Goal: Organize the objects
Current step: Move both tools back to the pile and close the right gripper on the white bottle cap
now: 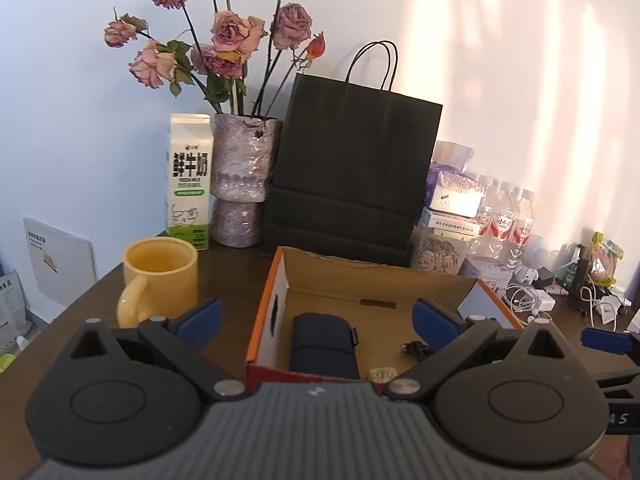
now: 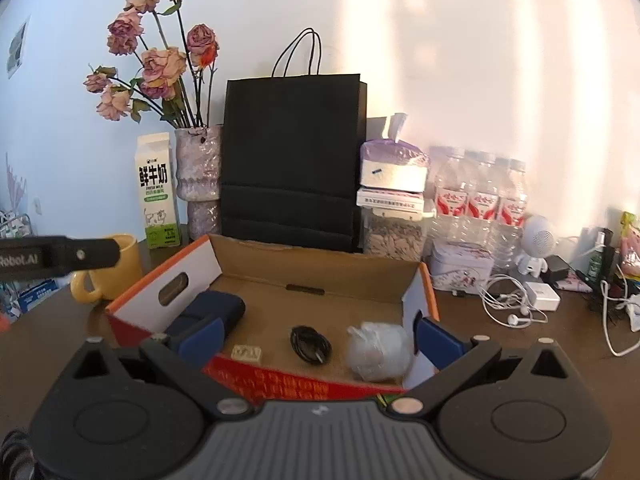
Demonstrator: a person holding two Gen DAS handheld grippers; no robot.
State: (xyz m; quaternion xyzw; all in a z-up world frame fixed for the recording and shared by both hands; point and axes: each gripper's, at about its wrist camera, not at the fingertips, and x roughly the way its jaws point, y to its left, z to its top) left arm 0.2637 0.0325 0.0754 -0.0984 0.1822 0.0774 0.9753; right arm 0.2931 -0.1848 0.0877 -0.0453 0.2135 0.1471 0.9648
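Observation:
An open cardboard box with an orange rim (image 1: pixel 267 300) (image 2: pixel 320 276) sits on the dark table. Inside lie a navy pouch (image 1: pixel 322 344) (image 2: pixel 212 310), a coiled black cable (image 2: pixel 310 344) (image 1: pixel 416 349), a small beige block (image 2: pixel 247 353) (image 1: pixel 382 373) and a crumpled clear plastic bag (image 2: pixel 378 350). My left gripper (image 1: pixel 318 318) is open and empty, just in front of the box. My right gripper (image 2: pixel 320 334) is open and empty over the box's near wall. The right gripper's blue fingertip (image 1: pixel 604 340) shows at the right edge of the left wrist view.
A yellow mug (image 1: pixel 160 280) (image 2: pixel 114 268) stands left of the box. Behind are a milk carton (image 1: pixel 188 180), a vase of dried roses (image 1: pixel 240 176), a black paper bag (image 1: pixel 352 168), water bottles (image 2: pixel 480 196), a seed jar (image 2: pixel 394 238), earphones and chargers (image 2: pixel 516 300).

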